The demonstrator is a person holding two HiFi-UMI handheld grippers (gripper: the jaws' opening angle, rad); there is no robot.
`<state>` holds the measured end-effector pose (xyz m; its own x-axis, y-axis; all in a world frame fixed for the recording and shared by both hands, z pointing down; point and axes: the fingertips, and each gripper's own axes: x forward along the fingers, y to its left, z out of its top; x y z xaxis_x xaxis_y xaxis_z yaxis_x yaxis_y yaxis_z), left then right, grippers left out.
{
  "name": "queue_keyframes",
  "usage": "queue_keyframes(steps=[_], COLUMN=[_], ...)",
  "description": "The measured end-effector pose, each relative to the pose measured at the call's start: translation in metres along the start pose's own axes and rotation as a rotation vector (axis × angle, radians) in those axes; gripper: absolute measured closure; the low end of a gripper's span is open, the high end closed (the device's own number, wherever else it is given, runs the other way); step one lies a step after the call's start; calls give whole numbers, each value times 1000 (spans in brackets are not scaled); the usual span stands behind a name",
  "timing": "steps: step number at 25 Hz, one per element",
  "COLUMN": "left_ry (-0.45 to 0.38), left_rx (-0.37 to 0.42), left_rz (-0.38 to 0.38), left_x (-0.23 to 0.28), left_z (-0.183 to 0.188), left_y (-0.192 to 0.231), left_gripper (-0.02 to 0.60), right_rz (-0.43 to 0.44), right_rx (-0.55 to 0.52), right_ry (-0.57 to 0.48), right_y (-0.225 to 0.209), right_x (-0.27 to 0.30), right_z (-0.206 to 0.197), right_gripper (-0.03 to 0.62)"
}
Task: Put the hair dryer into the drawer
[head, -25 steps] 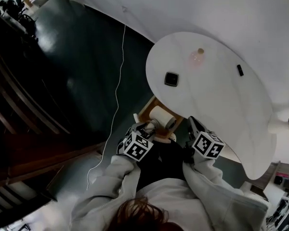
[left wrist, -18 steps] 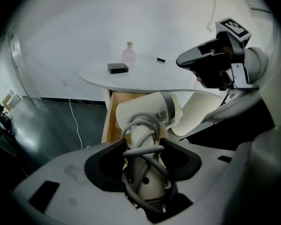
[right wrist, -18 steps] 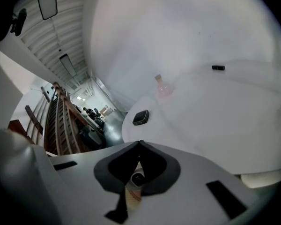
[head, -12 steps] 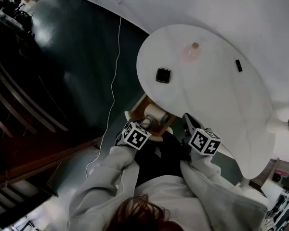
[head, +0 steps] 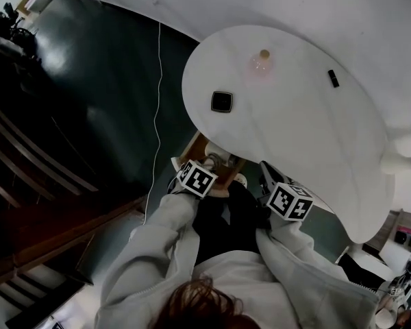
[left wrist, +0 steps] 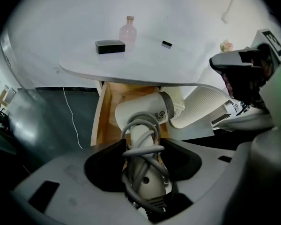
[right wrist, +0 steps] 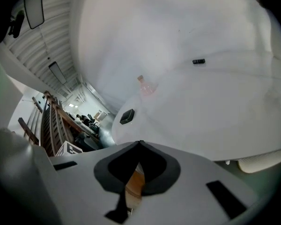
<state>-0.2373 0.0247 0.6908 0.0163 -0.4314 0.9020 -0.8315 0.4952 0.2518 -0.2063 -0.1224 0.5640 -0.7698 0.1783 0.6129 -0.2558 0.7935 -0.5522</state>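
The white hair dryer (left wrist: 144,114) has its grey cord wound round its handle. My left gripper (left wrist: 143,159) is shut on that handle, and the barrel points over the open wooden drawer (left wrist: 105,114) under the white table (left wrist: 145,67). In the head view the left gripper (head: 207,168) hangs over the drawer (head: 198,148), and only a bit of the dryer (head: 214,160) shows. My right gripper (head: 266,175) sits beside it at the table's edge. In its own view the right gripper (right wrist: 139,143) has its tips touching with nothing held.
On the table (head: 294,122) stand a pink bottle (head: 262,62), a black square box (head: 221,101) and a small black item (head: 333,78). A white cable (head: 155,115) runs across the dark floor. Wooden railings stand at the left. A white ribbed panel (left wrist: 207,104) lies beside the drawer.
The left gripper has sunk toward the drawer with the hair dryer, so less of the barrel shows. The right gripper has shifted slightly.
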Motion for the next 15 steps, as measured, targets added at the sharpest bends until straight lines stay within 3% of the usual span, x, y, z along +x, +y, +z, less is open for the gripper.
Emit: queue_keyframes(steps=[4, 8, 15], left_ry=[-12, -29, -129], left_rx=[45, 116, 99], left_rz=[14, 76, 150], left_x=[6, 16, 28], left_z=[13, 28, 53], left_y=[2, 10, 23], left_gripper=[350, 350, 350], right_rz=[-16, -32, -48], right_rx=[23, 33, 37], right_ry=[-26, -41, -22], right_y=[-7, -12, -18], right_x=[-8, -14, -17], right_z=[2, 1, -8], right_gripper=[545, 545, 545])
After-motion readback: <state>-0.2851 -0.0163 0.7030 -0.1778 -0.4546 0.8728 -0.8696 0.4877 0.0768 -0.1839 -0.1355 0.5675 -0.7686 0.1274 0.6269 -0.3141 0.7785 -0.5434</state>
